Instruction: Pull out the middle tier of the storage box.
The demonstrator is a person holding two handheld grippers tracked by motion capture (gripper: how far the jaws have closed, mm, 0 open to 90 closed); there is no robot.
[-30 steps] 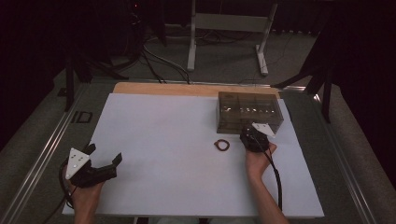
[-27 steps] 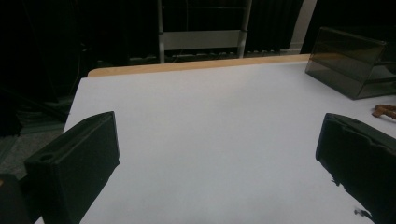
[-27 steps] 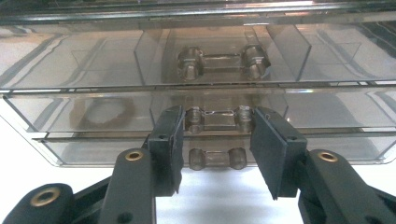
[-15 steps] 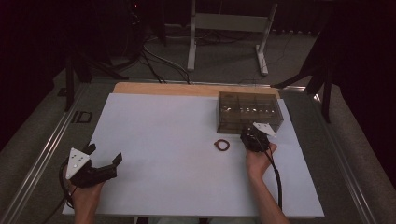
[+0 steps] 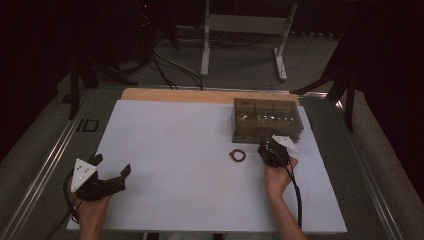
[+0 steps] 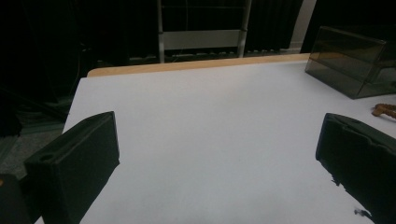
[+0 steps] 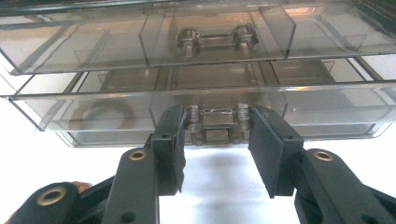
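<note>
A clear smoky plastic drawer box (image 5: pixel 267 120) stands at the back right of the white table top (image 5: pixel 175 145). My right gripper (image 5: pixel 267 145) is at its front, low down. In the right gripper view the two black jaws of that gripper (image 7: pixel 217 128) close on either end of the lower drawer's handle (image 7: pixel 215 119), pads against it. The upper drawer's handle (image 7: pixel 217 39) is free. My left gripper (image 5: pixel 112 165) hovers at the front left, wide open, nothing between its jaws (image 6: pixel 219 135). A small brown ring (image 5: pixel 237 155) lies just left of the right gripper.
The drawer box (image 6: pixel 350 60) and the brown ring (image 6: pixel 385 110) lie far right in the left gripper view. A wooden strip (image 5: pixel 200 95) runs along the table's far edge. Metal stands and cables are on the floor behind.
</note>
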